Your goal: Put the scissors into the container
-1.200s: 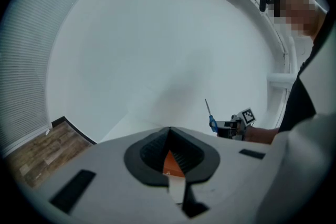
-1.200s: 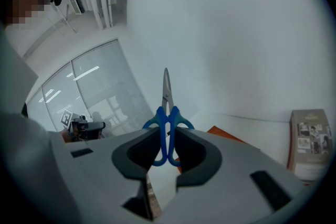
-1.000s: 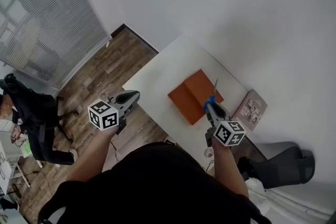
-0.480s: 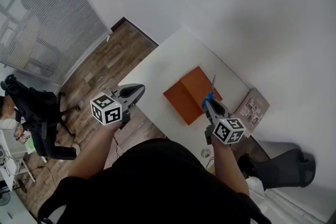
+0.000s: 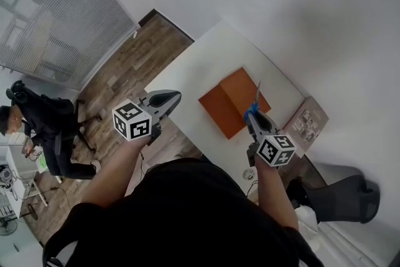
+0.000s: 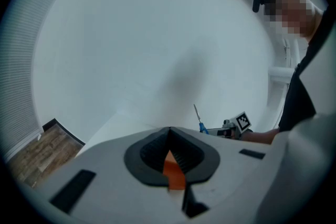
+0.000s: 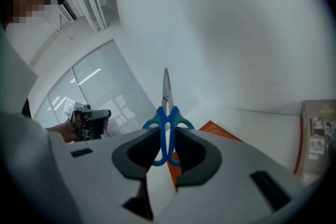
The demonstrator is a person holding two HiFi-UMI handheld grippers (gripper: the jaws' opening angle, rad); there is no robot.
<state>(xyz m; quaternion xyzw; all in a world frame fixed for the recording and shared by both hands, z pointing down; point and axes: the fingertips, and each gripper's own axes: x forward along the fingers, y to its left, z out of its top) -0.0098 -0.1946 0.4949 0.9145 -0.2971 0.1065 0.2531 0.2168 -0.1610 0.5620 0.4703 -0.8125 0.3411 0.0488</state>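
Currently my right gripper point(image 5: 251, 117) is clamped on the blue handles of the scissors point(image 7: 166, 107), whose closed blades point up and away from me. The orange container point(image 5: 225, 106) lies on the white table point(image 5: 206, 59) just ahead of and below those jaws, so the right hand is much nearer. I judge the long axis must tip down to go in. My left gripper point(image 5: 174, 97) hangs off the table's near-left edge, jaws together on nothing.

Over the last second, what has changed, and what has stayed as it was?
The left tongs, shut and empty, edged slightly toward the table. Nothing was grasped or released. The right tongs still hold the blue scissors by the handles near the orange container, which lies where it was.
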